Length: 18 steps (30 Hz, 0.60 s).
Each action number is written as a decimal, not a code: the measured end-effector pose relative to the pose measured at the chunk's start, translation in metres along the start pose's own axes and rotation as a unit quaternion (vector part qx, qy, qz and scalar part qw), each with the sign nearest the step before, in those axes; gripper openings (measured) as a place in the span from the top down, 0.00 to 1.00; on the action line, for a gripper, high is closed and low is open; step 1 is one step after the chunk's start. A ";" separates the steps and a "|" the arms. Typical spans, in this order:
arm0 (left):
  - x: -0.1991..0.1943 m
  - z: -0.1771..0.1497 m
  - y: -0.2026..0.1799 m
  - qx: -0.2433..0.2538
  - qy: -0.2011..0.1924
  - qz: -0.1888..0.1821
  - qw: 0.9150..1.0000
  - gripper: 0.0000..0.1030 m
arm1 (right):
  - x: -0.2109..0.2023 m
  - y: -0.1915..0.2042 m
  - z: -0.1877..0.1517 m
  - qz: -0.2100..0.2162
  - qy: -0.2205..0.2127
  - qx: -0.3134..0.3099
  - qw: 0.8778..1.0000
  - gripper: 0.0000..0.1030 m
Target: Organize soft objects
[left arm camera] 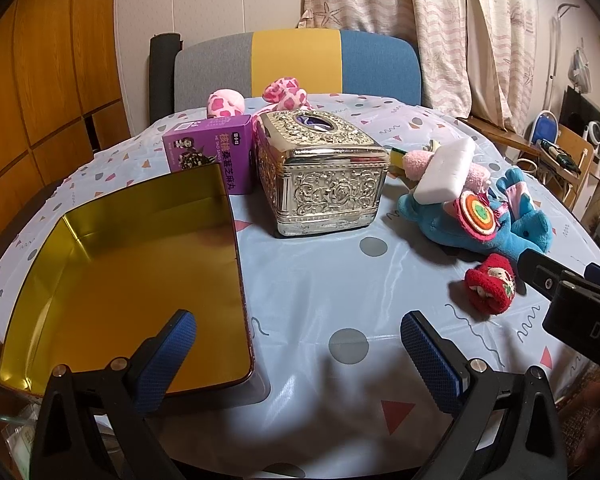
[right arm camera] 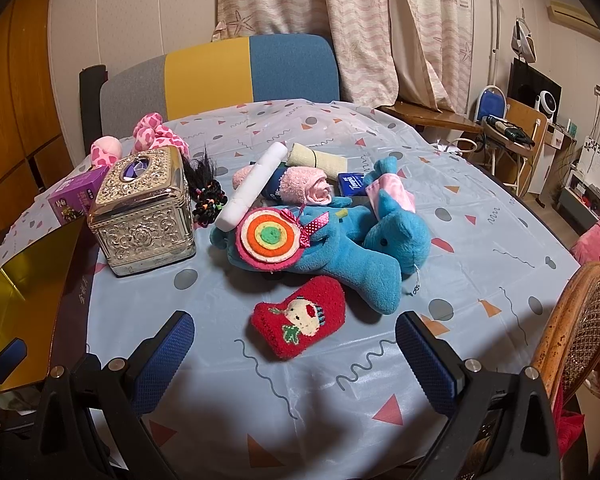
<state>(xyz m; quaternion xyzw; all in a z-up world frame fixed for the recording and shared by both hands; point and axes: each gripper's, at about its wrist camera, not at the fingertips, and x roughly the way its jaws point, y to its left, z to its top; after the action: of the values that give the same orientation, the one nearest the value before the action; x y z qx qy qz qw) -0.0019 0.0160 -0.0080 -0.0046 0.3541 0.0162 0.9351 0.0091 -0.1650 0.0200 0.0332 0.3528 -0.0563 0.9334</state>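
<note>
Fingers of the right gripper stand wide apart and empty, hovering low over the pale blue patterned tablecloth, with the small red fleece sock bearing a cartoon face just ahead between them. Beyond it lies the blue plush toy, a round pink felt disc with rainbow rings resting on it, and a white foam block and rolled pink towel heaped behind. The left gripper is likewise spread and holds nothing, beside the empty gold-lined tin tray, probably the destination. An embossed silver tissue box stands between tray and pile. Risks: closing too low could pinch the slippery cloth with the sock, dragging the heap; a carry leftward could clip the tissue box.
</note>
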 end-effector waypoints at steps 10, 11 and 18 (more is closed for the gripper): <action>0.002 0.000 -0.002 0.003 0.005 -0.003 1.000 0.00 | 0.001 -0.002 0.003 0.000 -0.001 0.000 1.000 0.00; 0.003 0.000 -0.002 0.004 0.006 -0.003 1.000 0.00 | 0.001 -0.003 0.004 0.000 -0.003 0.001 1.000 0.00; 0.005 0.004 -0.001 0.005 0.005 -0.044 0.999 0.00 | 0.006 -0.013 0.028 -0.003 -0.015 -0.001 1.000 0.01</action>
<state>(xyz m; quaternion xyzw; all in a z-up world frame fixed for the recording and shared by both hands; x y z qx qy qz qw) 0.0042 0.0153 -0.0083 -0.0155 0.3581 -0.0263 0.9332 0.0306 -0.1809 0.0369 0.0305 0.3385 -0.0595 0.9386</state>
